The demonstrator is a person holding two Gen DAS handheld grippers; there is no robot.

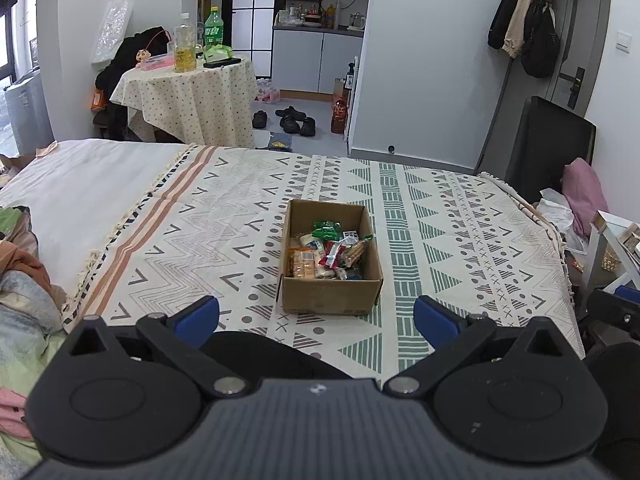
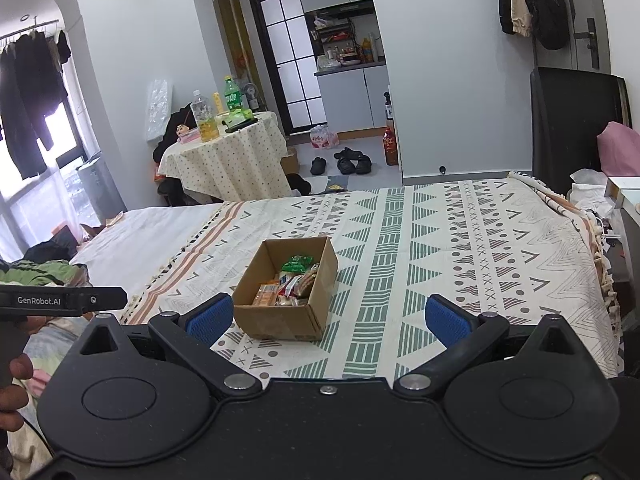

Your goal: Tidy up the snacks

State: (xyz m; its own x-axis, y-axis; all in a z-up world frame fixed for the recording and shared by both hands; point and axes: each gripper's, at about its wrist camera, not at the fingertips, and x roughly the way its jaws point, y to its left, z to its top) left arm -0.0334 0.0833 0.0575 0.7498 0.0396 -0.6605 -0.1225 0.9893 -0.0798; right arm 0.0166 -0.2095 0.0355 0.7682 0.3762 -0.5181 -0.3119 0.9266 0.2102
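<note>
Your left gripper (image 1: 316,318) and right gripper (image 2: 330,318) both gape empty over the patterned bedspread (image 1: 460,240), cardboard box (image 1: 330,294) at 12 o'clock, its snack packets (image 1: 328,250) jumbled, labels unreadable.

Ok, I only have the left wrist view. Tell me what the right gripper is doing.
Observer: The right gripper is open and empty, pointed across the patterned bedspread.
Operator: Give me the box's place relative to it.
Observer: The brown cardboard box sits ahead, nearer its left blue pad than its right one.
Operator: Report anything beside it.
Observer: A black bar marked GenRobot.AI lies to its left, with a person's fingers below that.
</note>
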